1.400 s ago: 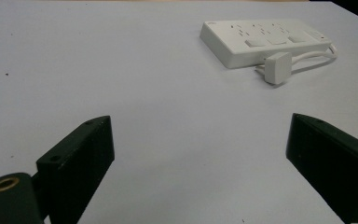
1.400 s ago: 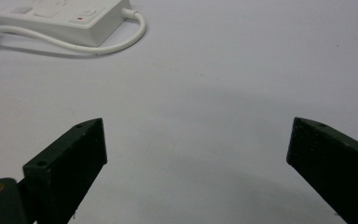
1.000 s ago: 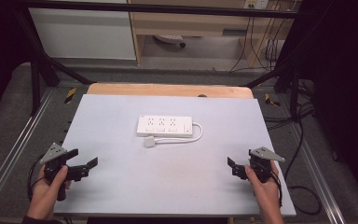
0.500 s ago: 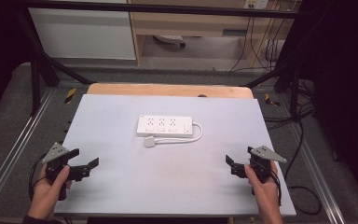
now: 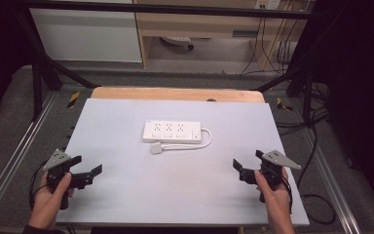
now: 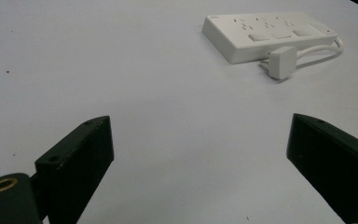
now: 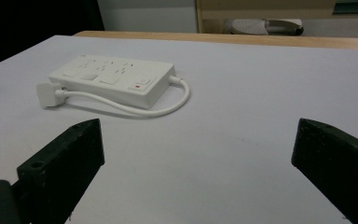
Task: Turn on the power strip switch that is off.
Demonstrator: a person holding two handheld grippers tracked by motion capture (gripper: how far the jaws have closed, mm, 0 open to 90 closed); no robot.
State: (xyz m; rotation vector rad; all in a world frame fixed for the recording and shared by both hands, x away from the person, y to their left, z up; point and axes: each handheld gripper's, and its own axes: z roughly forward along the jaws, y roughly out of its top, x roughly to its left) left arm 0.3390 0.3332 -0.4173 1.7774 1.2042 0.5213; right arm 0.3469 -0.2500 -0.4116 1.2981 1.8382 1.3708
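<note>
A: How do the two tools stand?

B: The left hand-held gripper hangs just over the near left part of the surface, its jaws spread wide with nothing between them. The right hand-held gripper is at the near right part, jaws spread wide too, also with nothing in them. A hand holds the left one and another hand holds the right one.

A: And farther from them?

B: Ahead of both, well apart from each, lies a white power strip flat on the surface. Its cable curls around the side nearer to the grippers and ends in a white plug, which lies just beside the strip.
</note>
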